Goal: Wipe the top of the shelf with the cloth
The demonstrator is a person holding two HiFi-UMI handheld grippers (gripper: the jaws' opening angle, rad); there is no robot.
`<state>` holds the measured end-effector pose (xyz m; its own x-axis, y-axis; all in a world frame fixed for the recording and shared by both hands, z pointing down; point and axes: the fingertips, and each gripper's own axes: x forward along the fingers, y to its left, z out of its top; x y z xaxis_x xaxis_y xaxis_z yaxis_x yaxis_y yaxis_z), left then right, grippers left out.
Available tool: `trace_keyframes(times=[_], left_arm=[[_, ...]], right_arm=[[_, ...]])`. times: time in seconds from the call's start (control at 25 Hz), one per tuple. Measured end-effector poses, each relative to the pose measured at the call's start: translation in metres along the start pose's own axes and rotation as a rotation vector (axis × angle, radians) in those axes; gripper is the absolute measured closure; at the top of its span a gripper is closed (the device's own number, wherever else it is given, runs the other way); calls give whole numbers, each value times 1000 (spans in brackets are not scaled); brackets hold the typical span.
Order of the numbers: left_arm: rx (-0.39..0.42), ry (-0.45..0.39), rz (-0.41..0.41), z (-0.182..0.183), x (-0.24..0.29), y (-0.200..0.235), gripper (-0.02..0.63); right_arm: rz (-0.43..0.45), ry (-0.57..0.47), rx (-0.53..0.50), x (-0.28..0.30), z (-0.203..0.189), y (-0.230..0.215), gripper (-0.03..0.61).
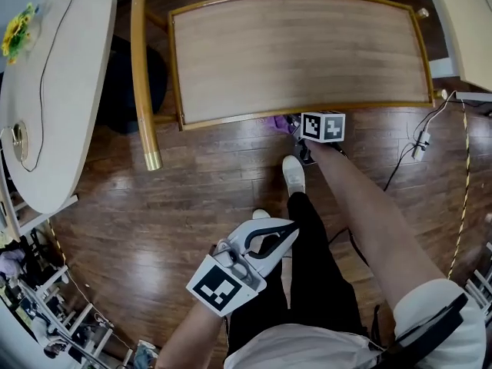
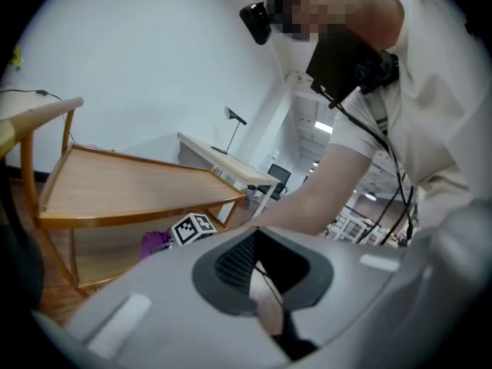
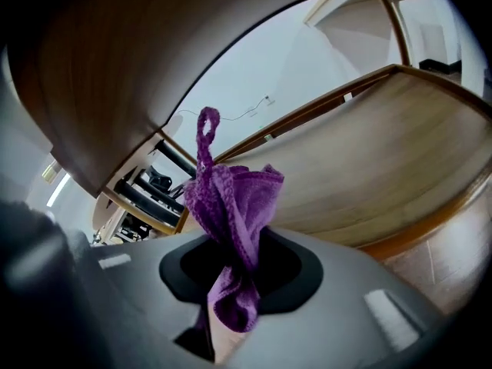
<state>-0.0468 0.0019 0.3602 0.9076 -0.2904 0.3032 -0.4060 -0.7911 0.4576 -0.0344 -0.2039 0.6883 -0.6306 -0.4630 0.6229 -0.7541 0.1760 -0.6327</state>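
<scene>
The shelf's light wooden top (image 1: 300,52) with its raised rim fills the upper middle of the head view. My right gripper (image 1: 298,129) is at the shelf's front edge, just under the top, shut on a purple cloth (image 1: 278,120). In the right gripper view the cloth (image 3: 231,206) bunches up out of the right gripper (image 3: 234,298), with the top's underside above and a lower shelf board (image 3: 369,160) to the right. My left gripper (image 1: 286,235) hangs low near my legs, shut and empty. From the left gripper view the shelf top (image 2: 123,183) and cloth (image 2: 156,242) show beyond the left gripper (image 2: 261,283).
A round white table (image 1: 54,91) with a cable and yellow flowers stands at the left. A curved wooden rail (image 1: 142,68) runs beside the shelf's left end. Cables (image 1: 419,141) lie on the wooden floor at the right. My shoe (image 1: 293,174) is just before the shelf.
</scene>
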Motion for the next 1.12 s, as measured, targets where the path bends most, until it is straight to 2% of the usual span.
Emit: trace_keyframes(times=[0.2, 0.52, 0.68, 0.92, 1.0, 1.12], left_arm=[[17, 34, -62, 1, 25, -8, 595], [70, 60, -124, 12, 62, -16, 595], [67, 76, -145, 12, 76, -19, 595], [76, 90, -167, 10, 87, -26, 595], [77, 88, -162, 9, 86, -25, 595], [70, 75, -133, 10, 80, -19, 595]], right_arm=[[-60, -36, 10, -36, 13, -45, 479], [-220, -85, 11, -120, 33, -142, 479], [-323, -94, 3, -165, 37, -198, 479], [-493, -66, -26, -218, 32, -253, 479], [-525, -72, -34, -227, 28, -261, 479], [-503, -111, -79, -226, 31, -242, 480]])
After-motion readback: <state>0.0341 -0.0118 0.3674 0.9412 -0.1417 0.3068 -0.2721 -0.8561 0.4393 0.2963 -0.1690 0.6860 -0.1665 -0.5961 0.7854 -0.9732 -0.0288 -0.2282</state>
